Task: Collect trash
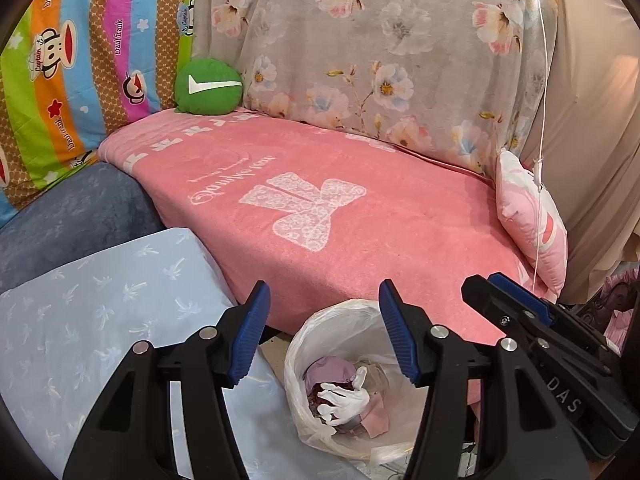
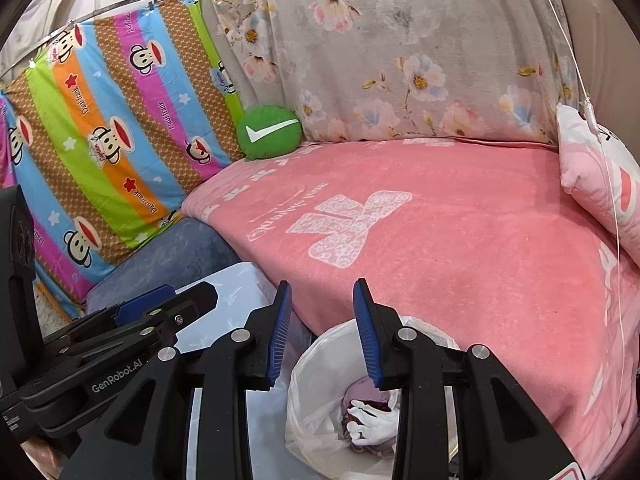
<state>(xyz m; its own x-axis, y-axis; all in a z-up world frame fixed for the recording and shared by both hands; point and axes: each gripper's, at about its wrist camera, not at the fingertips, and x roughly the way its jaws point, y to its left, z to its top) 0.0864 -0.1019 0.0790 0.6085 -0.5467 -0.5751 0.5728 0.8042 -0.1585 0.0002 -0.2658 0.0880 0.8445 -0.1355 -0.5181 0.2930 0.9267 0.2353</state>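
Both the left gripper (image 1: 324, 336) and the right gripper (image 2: 318, 332), marked "GenRobot.AI", are held with jaws wide and empty above the white-bag-lined trash bin (image 1: 304, 344); "Captain" is printed on the striped monkey-pattern sheet (image 2: 100, 128).

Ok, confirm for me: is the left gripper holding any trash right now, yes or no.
No: the left gripper is open with nothing between its fingers, hovering above the trash bag, which holds a white glove.
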